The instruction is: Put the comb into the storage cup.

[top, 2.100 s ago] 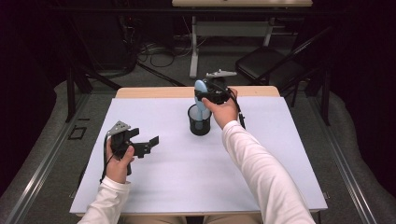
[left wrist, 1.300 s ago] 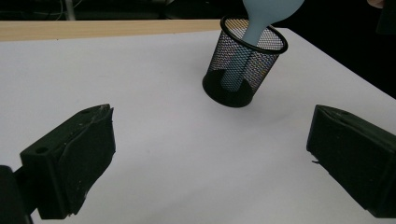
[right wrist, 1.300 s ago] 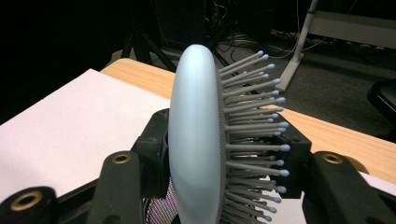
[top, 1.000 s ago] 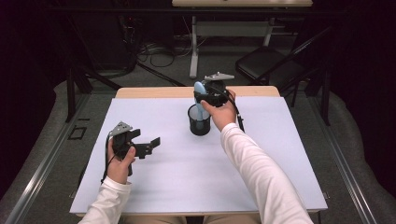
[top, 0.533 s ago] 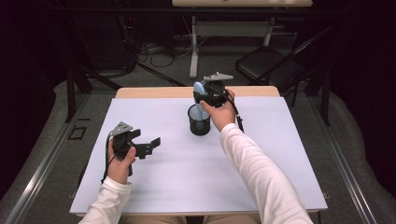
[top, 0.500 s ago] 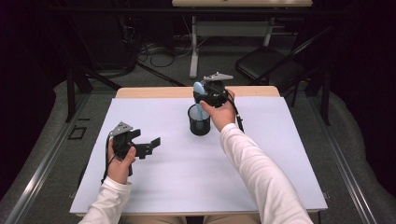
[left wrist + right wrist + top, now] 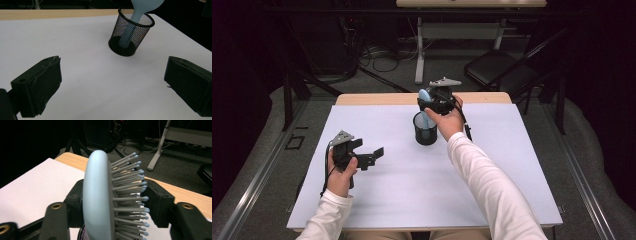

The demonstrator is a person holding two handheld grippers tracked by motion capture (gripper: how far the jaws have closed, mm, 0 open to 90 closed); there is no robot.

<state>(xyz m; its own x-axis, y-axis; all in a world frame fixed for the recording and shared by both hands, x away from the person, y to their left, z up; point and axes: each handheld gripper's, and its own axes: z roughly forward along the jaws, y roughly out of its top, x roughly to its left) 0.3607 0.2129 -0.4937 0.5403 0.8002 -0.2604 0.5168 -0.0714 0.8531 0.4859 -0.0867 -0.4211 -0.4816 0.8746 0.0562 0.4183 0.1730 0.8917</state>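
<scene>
So the desk with its white cover is the biggest thing here, wood edge showing along the far side, and basically all the action is near that far edge. There sits a black mesh pen cup, upright, and a light blue hairbrush is standing in it handle-down, bristled head sticking up above the rim. From the left tool's view you can see the handle going right down to the cup's floor, leaning a bit against the rim. The right tool is up at the brush head, and its jaws have just been opening: in its own view the brush sits between the two pads, the left pad close against the smooth back, the right pad out at the bristle tips, looking more like loosened than pinching. I'd say the drop-off is pretty much done, brush is in the cup and resting on its own weight as far as I can judge. What's left is spreading the jaws fully and lifting that hand clear without knocking the head and tipping the cup. The left tool hangs over the near left part of the desk, well apart from the cup, jaws spread wide with nothing between them, just idling.
</scene>
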